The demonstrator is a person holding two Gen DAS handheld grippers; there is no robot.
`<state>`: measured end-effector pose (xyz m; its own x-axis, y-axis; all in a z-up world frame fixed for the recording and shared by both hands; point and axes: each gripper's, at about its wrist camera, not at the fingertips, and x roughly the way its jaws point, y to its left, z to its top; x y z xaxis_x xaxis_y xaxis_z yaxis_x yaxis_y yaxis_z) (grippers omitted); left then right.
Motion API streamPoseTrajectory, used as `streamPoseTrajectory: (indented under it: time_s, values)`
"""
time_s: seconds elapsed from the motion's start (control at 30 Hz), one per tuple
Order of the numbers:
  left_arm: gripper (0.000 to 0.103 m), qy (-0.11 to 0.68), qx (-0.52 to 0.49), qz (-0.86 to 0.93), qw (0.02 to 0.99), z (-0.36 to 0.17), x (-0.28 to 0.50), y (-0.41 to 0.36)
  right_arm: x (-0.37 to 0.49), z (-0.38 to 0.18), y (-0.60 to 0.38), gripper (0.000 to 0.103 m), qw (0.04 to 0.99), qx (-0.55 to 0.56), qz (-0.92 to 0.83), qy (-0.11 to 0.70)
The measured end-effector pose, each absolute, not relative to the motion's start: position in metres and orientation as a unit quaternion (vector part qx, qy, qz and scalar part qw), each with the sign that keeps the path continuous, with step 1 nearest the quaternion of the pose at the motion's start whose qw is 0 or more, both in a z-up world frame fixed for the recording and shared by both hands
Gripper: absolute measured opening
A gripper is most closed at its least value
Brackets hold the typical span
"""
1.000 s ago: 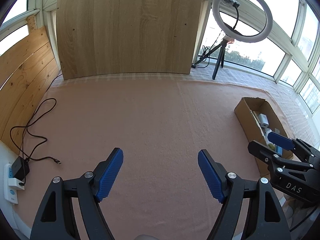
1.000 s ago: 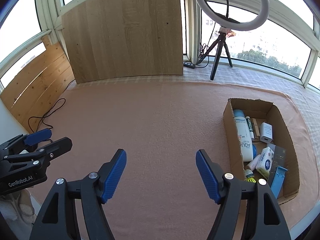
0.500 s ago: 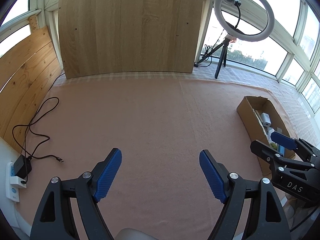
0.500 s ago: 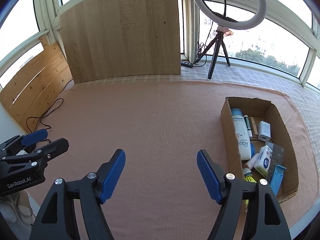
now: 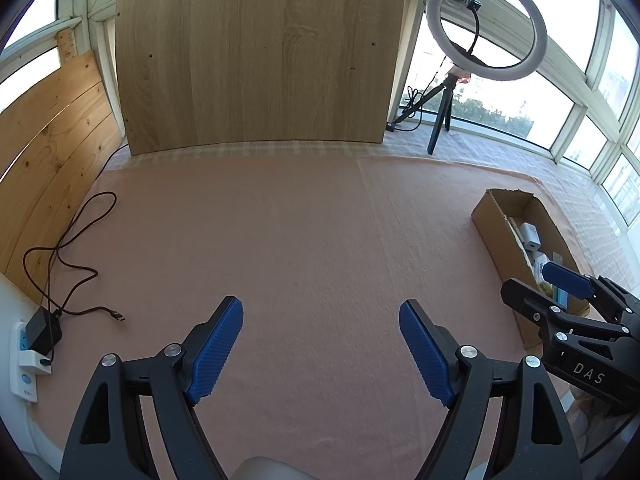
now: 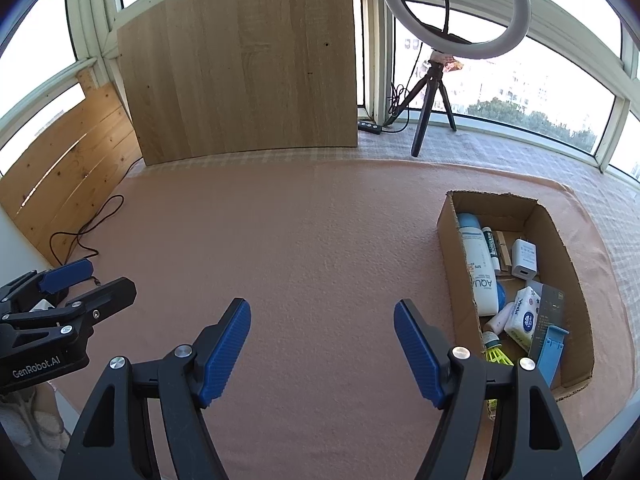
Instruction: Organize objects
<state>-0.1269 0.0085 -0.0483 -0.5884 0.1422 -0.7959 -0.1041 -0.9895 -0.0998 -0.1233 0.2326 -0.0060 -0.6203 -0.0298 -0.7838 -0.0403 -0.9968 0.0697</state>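
Inspection finds the small household items gathered inside 1 open cardboard box (image 6: 448, 216) at the right side of the pink cloth (image 6: 320, 240). The contents lie packed side by side: a white spray bottle (image 6: 478, 268) along the left wall, a slim tube (image 6: 490, 242) just beside it, a white charger (image 6: 525, 258), a tissue pack (image 6: 522, 316), a dark card (image 6: 550, 312), a blue holder (image 6: 550, 350) and a yellow shuttlecock (image 6: 496, 354) at the near end. This is how an organized set would lie; it would equally fit a box waiting to be unpacked and sorted (1 moment does not settle which).

The left gripper (image 5: 320, 344) hangs over bare cloth, jaws spread wide, holding nothing. The right gripper (image 6: 322, 338) is likewise spread and empty, with the box just to its right. Both appear held at rest above the cloth, with nothing between the blue pads.

No loose item shows on the cloth. Off the work area: a black cable (image 5: 72, 248) running to a plug at the left edge, a wooden panel (image 5: 256, 56) propped at the back, and a ring light (image 5: 486, 26) on a tripod by the window.
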Motion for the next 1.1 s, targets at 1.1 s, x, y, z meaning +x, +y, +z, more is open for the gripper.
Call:
streamPoseTrajectory:
  time_s: [1.1]
  values:
    - [0.088,-0.009,-0.444,0.893,0.073,-0.0531,-0.1297,0.0131,-0.1252,-0.0154,0.2336,0.071,0.006,-0.448,0.893,0.039]
